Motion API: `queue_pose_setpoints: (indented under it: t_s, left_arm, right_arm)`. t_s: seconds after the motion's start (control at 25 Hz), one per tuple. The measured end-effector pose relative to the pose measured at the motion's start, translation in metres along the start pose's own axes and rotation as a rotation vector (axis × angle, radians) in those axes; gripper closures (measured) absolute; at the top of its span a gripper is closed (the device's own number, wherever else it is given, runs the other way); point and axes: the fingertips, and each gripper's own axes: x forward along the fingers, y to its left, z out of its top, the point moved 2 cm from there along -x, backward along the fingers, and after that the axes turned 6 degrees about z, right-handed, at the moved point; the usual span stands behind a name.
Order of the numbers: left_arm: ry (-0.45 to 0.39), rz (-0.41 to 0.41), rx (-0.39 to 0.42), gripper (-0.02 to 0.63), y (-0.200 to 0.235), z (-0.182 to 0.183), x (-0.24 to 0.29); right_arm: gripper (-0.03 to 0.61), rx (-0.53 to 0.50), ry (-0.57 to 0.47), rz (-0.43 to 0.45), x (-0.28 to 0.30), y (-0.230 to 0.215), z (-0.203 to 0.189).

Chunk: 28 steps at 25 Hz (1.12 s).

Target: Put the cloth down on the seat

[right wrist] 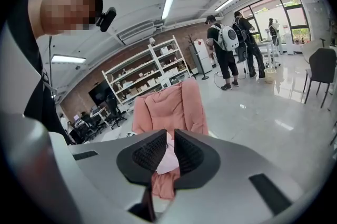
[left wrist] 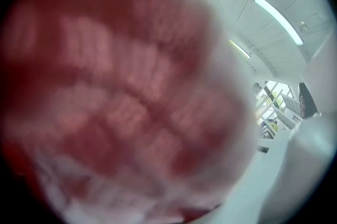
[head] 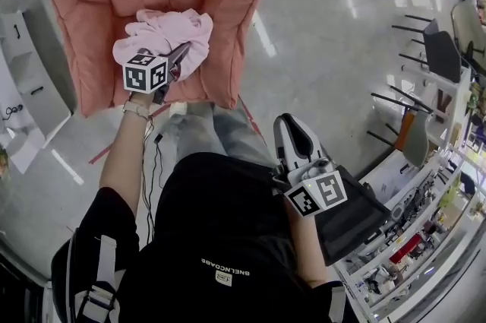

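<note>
A bunched pale pink cloth [head: 163, 31] lies over the front of the salmon-pink padded chair's seat [head: 220, 63]. My left gripper [head: 181, 54] reaches into it from below, one dark jaw showing across the folds, shut on the cloth. In the left gripper view the blurred cloth [left wrist: 116, 91] fills nearly the whole picture and hides the jaws. My right gripper [head: 290, 124] is held back by the person's waist, shut with nothing in it. Past its dark jaws [right wrist: 167, 133] I see the cloth [right wrist: 168, 158] and the chair [right wrist: 168, 104] well ahead.
The chair stands on a glossy grey floor [head: 319, 33]. A white rack [head: 26, 90] is at the left, black chairs [head: 440, 48] and cluttered shelving [head: 418, 245] at the right. Two people with backpacks [right wrist: 229, 46] stand far off beside white shelves [right wrist: 142, 78].
</note>
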Motion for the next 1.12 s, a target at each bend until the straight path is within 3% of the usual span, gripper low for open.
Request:
queue_pose_setpoints:
  t_s: [0.68,1.12]
  left_arm:
    - [0.058,0.075,-0.012,0.345,0.053,-0.061,0.059]
    - [0.215,0.190,-0.047,0.316,0.080,-0.106,0.082]
  right_arm:
    - [0.515,0.070,0.040,-0.036,-0.004,-0.018,-0.050]
    - [0.515,0.094,0.039,-0.047,-0.018,-0.023,-0.060]
